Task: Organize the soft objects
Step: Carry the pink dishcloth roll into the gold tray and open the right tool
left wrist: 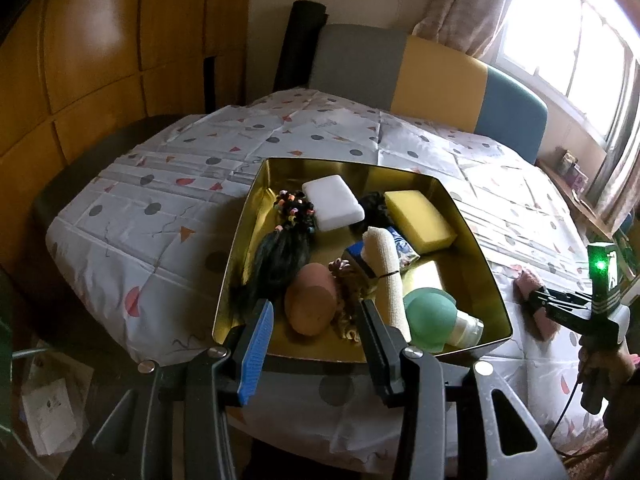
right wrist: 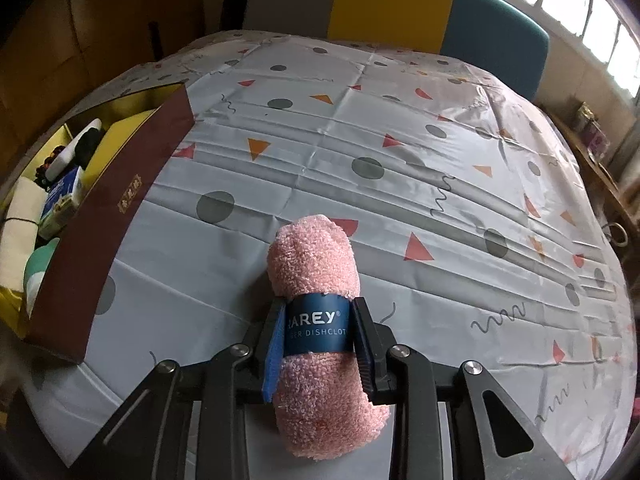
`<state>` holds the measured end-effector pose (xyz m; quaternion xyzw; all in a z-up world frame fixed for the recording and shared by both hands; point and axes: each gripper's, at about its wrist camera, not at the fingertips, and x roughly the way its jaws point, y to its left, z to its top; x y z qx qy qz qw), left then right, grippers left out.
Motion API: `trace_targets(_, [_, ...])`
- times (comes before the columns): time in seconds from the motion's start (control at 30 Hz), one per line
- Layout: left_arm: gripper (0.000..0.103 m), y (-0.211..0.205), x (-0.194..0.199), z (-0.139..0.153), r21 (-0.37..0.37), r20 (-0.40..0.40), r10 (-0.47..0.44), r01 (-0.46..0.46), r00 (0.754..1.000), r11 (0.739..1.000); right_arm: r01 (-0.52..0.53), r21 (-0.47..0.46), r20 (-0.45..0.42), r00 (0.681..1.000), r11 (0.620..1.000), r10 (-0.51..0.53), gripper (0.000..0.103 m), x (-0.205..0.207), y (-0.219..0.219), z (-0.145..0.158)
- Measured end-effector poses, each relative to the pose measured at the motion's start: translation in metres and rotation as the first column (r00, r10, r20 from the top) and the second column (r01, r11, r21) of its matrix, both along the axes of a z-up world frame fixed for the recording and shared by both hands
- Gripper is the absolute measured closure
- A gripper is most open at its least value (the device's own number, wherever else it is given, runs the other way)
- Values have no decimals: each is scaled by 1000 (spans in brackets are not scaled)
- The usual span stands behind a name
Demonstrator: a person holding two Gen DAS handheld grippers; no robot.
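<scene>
A gold-lined box [left wrist: 486,280] sits on the patterned tablecloth and holds soft things: a white sponge [left wrist: 333,203], a yellow sponge [left wrist: 420,220], a black hairpiece [left wrist: 280,260], a brown puff [left wrist: 311,303], a cream bandage roll [left wrist: 386,276] and a green puff [left wrist: 428,318]. My left gripper [left wrist: 316,320] is open and empty over the box's near edge. My right gripper [right wrist: 318,330] is shut on a rolled pink dishcloth [right wrist: 316,264] with a blue band, lying on the table right of the box [right wrist: 108,216]. It also shows in the left wrist view [left wrist: 534,304].
A grey, yellow and blue chair back [left wrist: 432,80] stands behind the table. A window with curtains [left wrist: 572,40] is at the right, wooden panels [left wrist: 100,60] at the left. Papers lie on the floor [left wrist: 48,412] at the lower left.
</scene>
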<state>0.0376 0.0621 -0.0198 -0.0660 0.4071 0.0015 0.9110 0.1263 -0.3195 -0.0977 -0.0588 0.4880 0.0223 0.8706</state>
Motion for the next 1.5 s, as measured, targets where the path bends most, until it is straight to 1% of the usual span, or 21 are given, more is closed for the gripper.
trace_targets(0.17, [59,2,-2,1,-10,0,3,-3,1000,1000,42,48,-3,999,998,-42,73,-2,8,10])
trace_targets(0.3, [59,6,-3,0,-24,0,7,-7,1000,1000,36,129,44,998,991,-42,73,-5,26,37])
trace_targets(0.37, [59,8,-3,-1,-27,1,8,-8,1000,1000,14,170,60,998,985,-24,73,-5,36,47])
trace_targets(0.5, [59,12,-3,-3,-33,3,11,-11,1000,999,-57,228,99,994,972,35,73,-5,72,68])
trace_targets(0.67, [59,19,-2,-3,-42,7,29,-29,1000,999,-163,258,126,983,952,134,73,0,122,81])
trace_targets(0.77, [59,22,-3,-3,-43,11,42,-41,999,998,-203,243,124,976,948,177,73,7,151,78])
trace_targets(0.83, [59,25,-3,-4,-42,10,49,-48,999,998,-217,213,119,973,953,196,73,14,170,71])
trace_targets(0.9, [59,26,-2,-5,-41,6,53,-53,999,998,-229,185,101,972,956,213,73,21,183,61])
trace_targets(0.97, [59,26,-2,-5,-37,4,54,-53,999,998,-237,138,76,970,962,229,73,27,195,47])
trace_targets(1.07, [59,28,-1,-7,-36,0,55,-55,998,998,-234,77,37,972,969,232,73,30,202,26])
trace_targets(1.17, [59,28,2,-9,-38,-8,57,-58,998,998,-220,12,48,975,975,219,73,29,201,18])
trace_targets(1.27, [59,26,3,-11,-33,-11,55,-55,998,998,-223,-53,47,973,973,226,73,34,204,11])
trace_targets(1.3, [59,26,3,-10,-34,-10,54,-55,998,998,-227,-49,36,973,973,229,73,35,203,8])
trace_targets(1.5, [59,26,2,-10,-28,-12,59,-60,998,998,-230,-24,45,972,973,231,71,28,200,9])
